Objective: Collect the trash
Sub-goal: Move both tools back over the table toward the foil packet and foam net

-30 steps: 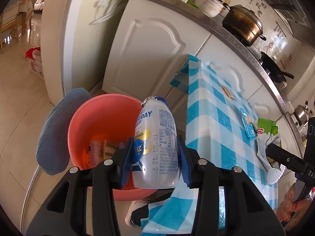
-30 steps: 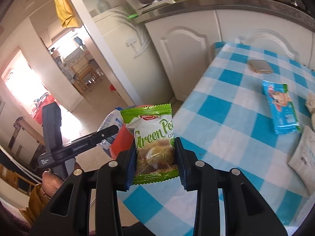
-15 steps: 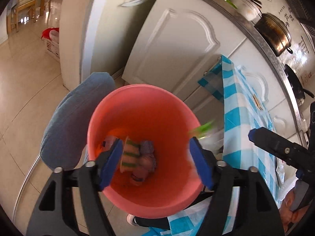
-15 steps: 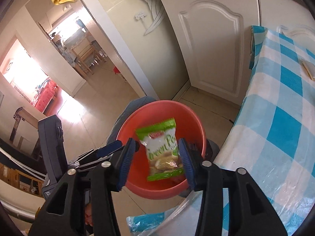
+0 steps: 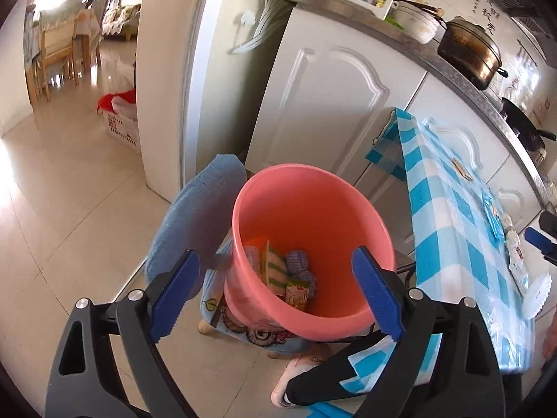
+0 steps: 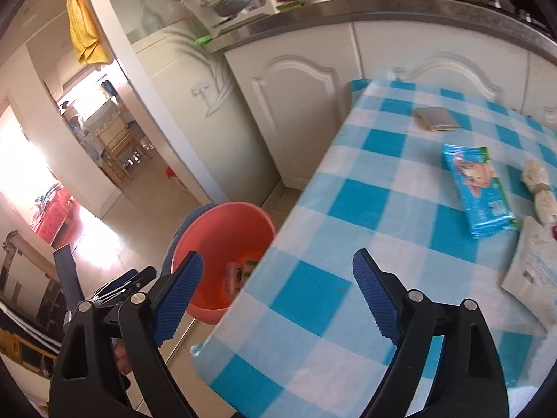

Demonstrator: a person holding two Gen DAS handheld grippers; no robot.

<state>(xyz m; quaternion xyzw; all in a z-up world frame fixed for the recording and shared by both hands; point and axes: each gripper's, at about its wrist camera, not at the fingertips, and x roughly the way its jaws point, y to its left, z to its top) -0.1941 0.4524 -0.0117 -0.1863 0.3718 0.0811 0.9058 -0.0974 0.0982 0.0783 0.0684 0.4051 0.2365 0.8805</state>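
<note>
Left gripper (image 5: pixel 275 294) and right gripper (image 6: pixel 276 296) look alike: glossy black plastic arms with triangular cut-outs, round silver screws at the joints, and ribbed blue pads (image 5: pixel 175 296) lining each finger.

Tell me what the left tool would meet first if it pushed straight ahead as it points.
Probably the salmon bucket: the left tool, empty and opening, looks into its mouth, so likely the wrappers inside.

White cabinet doors (image 5: pixel 334 104), dark pot (image 5: pixel 468 54) on counter, yellow cloth (image 6: pixel 83 31) hanging, checked tablecloth (image 6: pixel 365 244)
</note>
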